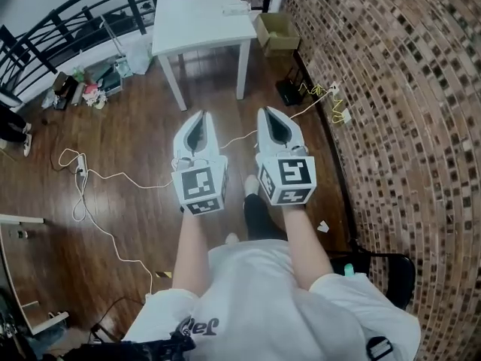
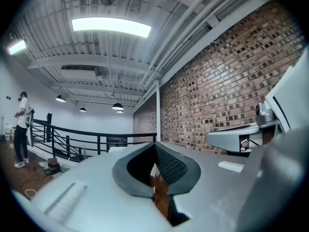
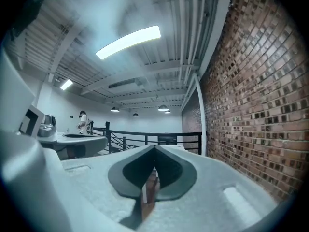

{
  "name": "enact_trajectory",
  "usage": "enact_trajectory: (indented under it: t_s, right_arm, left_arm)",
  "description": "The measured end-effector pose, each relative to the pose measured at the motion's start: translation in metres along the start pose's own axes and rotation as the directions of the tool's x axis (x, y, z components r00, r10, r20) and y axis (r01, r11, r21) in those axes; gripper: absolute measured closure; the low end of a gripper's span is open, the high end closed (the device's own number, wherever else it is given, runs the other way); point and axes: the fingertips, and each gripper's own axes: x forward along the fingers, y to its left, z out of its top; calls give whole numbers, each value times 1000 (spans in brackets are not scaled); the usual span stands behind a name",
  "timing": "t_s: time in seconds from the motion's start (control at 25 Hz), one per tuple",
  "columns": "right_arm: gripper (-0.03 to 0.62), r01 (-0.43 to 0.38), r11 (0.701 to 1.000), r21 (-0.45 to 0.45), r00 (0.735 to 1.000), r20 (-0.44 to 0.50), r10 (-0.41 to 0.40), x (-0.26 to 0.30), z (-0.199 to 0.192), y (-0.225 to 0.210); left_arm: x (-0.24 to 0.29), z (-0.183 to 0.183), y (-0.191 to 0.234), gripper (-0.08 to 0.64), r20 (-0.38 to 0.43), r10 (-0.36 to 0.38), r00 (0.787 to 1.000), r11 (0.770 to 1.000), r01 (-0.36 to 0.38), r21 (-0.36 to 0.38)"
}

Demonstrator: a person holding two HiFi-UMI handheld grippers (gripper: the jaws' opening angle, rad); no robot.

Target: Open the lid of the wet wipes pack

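Observation:
A white table (image 1: 199, 21) stands ahead on the wooden floor. On its far right corner lies a small white object (image 1: 235, 8), too small to identify. My left gripper (image 1: 197, 116) and right gripper (image 1: 269, 112) are held side by side, level, in front of the person's body and pointing toward the table, well short of it. In the left gripper view the left gripper's (image 2: 155, 144) jaw tips meet with nothing between them. The right gripper (image 3: 154, 148) is shut and empty in its own view as well.
A brick wall (image 1: 406, 89) runs along the right. An open cardboard box (image 1: 276, 32) sits beside the table. Cables (image 1: 98, 175) trail over the floor, with a power strip (image 1: 337, 111) near the wall. A black railing (image 1: 68, 21) with clutter (image 1: 83, 89) lines the left. A person (image 2: 21, 129) stands far off.

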Motion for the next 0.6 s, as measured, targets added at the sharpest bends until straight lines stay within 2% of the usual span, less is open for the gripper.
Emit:
enact_trajectory:
  t_s: [0.16, 0.36, 0.48, 0.6]
  right_arm:
    - [604, -28, 1000, 14, 999, 21, 28, 59, 0, -29]
    - [604, -41, 998, 37, 997, 67, 38, 136, 30, -86]
    - [604, -77, 996, 43, 993, 98, 72, 178, 49, -115]
    - [604, -132, 989, 67, 988, 86, 126, 211, 48, -134]
  left_arm:
    - [63, 3, -2, 543, 14, -10, 1000, 1000, 10, -18]
    - [156, 32, -6, 543, 29, -2, 1000, 1000, 2, -23]
    - [208, 42, -7, 543, 20, 3, 1000, 1000, -3, -24]
    - [249, 43, -10, 543, 23, 6, 1000, 1000, -6, -8]
